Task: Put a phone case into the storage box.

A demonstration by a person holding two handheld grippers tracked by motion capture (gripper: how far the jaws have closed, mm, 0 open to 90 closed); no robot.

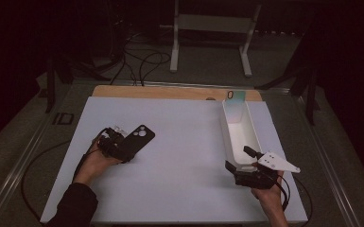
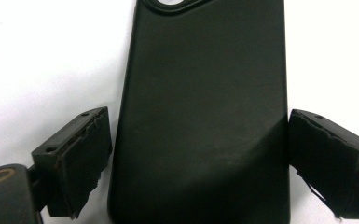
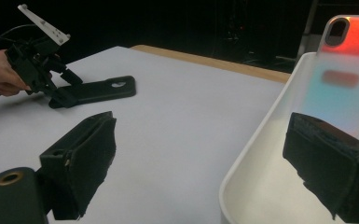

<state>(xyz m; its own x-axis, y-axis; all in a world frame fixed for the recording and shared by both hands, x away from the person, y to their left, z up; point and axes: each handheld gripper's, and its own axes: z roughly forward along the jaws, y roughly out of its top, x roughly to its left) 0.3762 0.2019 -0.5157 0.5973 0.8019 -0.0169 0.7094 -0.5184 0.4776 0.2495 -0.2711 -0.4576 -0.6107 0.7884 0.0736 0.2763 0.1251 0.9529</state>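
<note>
The left gripper [image 1: 121, 147] lies low over the white table [image 1: 179, 156], held by a hand [image 1: 94, 163] with a dark sleeve. Its jaws stand apart on either side of the black phone case [image 1: 136, 139]; a thin gap shows at one pad, while the other seems just against the case's edge. The case is matte black, lying flat on the table, its camera cutout at the far end.

The right gripper [image 1: 246, 165] hovers at the near end of the white tray [image 1: 227, 127], jaws apart and holding nothing. A shiny, pale phone case [image 3: 342, 88] leans inside the tray's far end, its lower part hidden.
</note>
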